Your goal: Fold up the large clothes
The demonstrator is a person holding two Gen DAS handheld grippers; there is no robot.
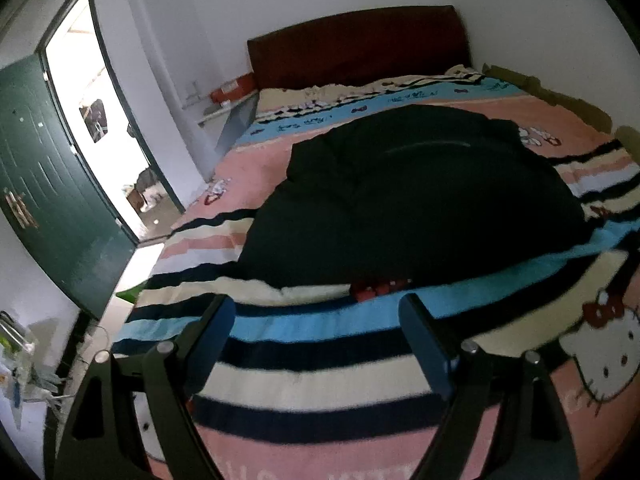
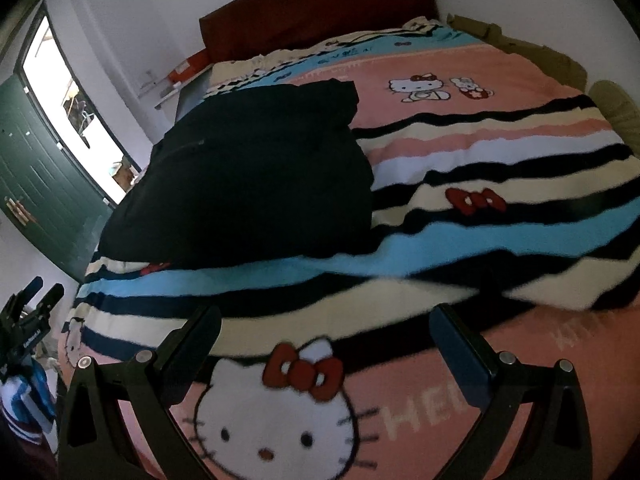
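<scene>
The black garment lies flat on the bed, spread over the striped cartoon-cat blanket. The left wrist view shows it nearly centred and wide, with a faint seam or zip line across its upper part; the right wrist view shows the same dark garment pushed to the left half of the bed, with one corner reaching toward the headboard and much bare blanket to its right. Only the right wrist view shows the left tool from outside, low at the left edge beside the bed, its two fingers a little apart. Only the left wrist view shows the floor by the doorway.

The left tool stands wide, holding nothing, with the garment's near hem just beyond its fingertips. The right tool is also spread wide and empty, over the blanket's large cat face, with the garment ahead and to its left, apart from it.

The bed has a dark red headboard against a white wall. A green door stands open at the left, with bright light in the doorway.
</scene>
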